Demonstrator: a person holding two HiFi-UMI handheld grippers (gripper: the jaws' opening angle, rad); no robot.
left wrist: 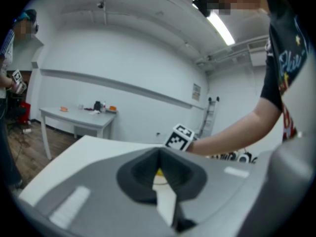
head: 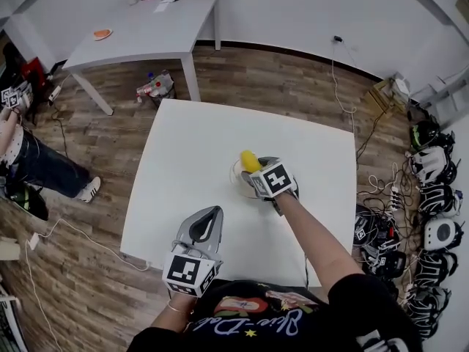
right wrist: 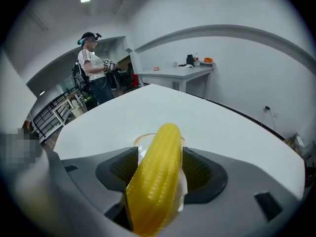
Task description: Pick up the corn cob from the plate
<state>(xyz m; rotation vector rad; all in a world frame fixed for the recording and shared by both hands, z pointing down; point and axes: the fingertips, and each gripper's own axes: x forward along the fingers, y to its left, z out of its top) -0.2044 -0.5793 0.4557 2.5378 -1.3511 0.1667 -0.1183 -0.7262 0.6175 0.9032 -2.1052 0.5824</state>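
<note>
A yellow corn cob (head: pixel 250 160) leans on a small clear plate (head: pixel 236 174) near the middle of the white table (head: pixel 192 141). My right gripper (head: pixel 256 176) comes down over it from the near side. In the right gripper view the corn cob (right wrist: pixel 155 179) stands between the two dark pads (right wrist: pixel 201 171); a gap shows at the left pad, so the jaws are open around it. The plate (right wrist: pixel 140 139) peeks out beneath. My left gripper (head: pixel 211 215) hovers over the table's near edge, jaws together and holding nothing. In the left gripper view, the left gripper (left wrist: pixel 159 154) points toward the right hand's marker cube (left wrist: pixel 178 138).
A grey table (head: pixel 139 31) with an orange item (head: pixel 102 34) stands at the back left. A person (head: pixel 22 152) stands at the left on the wooden floor. Helmets and cables (head: pixel 432 189) lie on the floor at the right.
</note>
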